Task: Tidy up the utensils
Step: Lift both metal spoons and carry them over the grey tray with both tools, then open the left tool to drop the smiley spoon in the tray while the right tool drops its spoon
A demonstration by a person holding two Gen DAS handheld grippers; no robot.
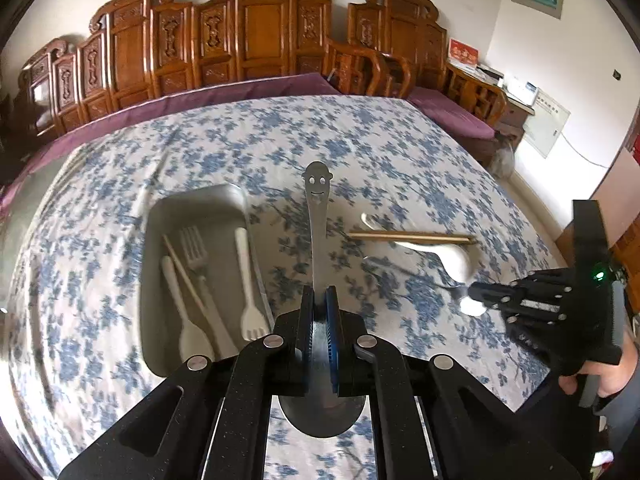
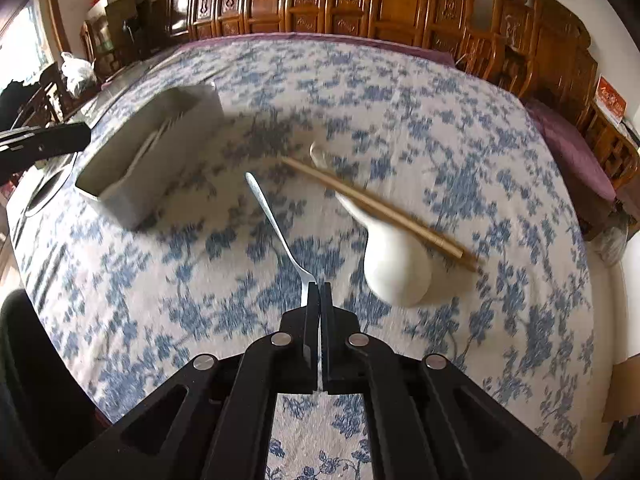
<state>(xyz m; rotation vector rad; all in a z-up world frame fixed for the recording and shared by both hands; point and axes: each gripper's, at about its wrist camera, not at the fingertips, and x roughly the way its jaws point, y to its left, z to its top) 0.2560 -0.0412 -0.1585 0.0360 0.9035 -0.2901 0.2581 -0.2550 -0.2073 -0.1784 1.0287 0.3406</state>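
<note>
your left gripper (image 1: 319, 300) is clamped on a steel spoon with a smiling face cut into its handle end (image 1: 317, 216); the handle sticks out forward past the pads and the bowl hangs beneath the gripper. your right gripper (image 2: 320, 294) has its fingers pressed together on the head of a slim steel fork (image 2: 276, 224), whose handle points away over the blue-flowered tablecloth (image 2: 440, 128).

the grey rectangular tray (image 1: 154, 280) sits toward the left side of the table, holding white plastic forks (image 1: 246, 276), a white spoon and a chopstick.

toward the right side lie a white ceramic soup spoon (image 2: 394, 268) and a pair of light wooden chopsticks (image 2: 384, 208) resting across its handle, just beside the held fork.
</note>
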